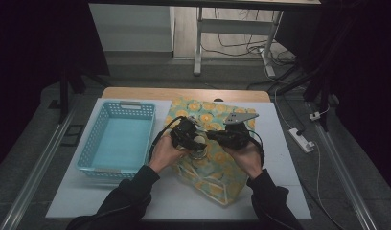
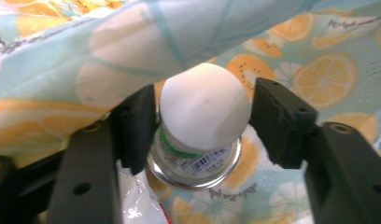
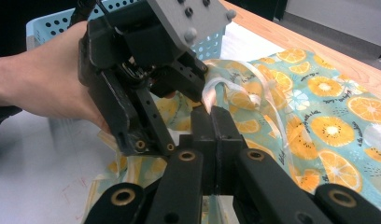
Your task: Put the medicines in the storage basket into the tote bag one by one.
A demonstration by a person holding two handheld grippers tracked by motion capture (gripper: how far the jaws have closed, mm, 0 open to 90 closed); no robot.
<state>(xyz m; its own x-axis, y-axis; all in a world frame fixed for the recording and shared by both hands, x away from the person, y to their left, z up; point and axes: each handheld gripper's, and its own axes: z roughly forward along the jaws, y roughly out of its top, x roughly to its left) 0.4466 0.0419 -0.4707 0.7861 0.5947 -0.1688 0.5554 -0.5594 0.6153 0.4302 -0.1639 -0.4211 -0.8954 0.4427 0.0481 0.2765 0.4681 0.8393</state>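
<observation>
Bottle (image 2: 203, 126) with a rounded white cap sits at the mouth of a citrus-print bag (image 1: 217, 167), near the middle of the table (image 1: 289, 182) in the high view, with a blue basket (image 1: 118, 139) at about nine o'clock from it. In the left gripper view the left gripper (image 2: 203, 116) has its jaws set either side of the cap, one at nine o'clock and one at three o'clock; a thin gap shows on the right, so the pads look apart, around the cap but not pressing it. In the right gripper view the right gripper (image 3: 212, 116) has its jaws together, clamped on the bag's thin clear edge, holding the mouth up. The bottle looks small, stiff and fairly light; its smooth domed cap is likely slippery, so a hold lower down, on the neck or the labelled body below the cap, would be safer than on the dome itself. The bag is soft and floppy and will sag unless its edge is pinched. Basket is empty, at ten o'clock from the left hand (image 1: 164, 153).
</observation>
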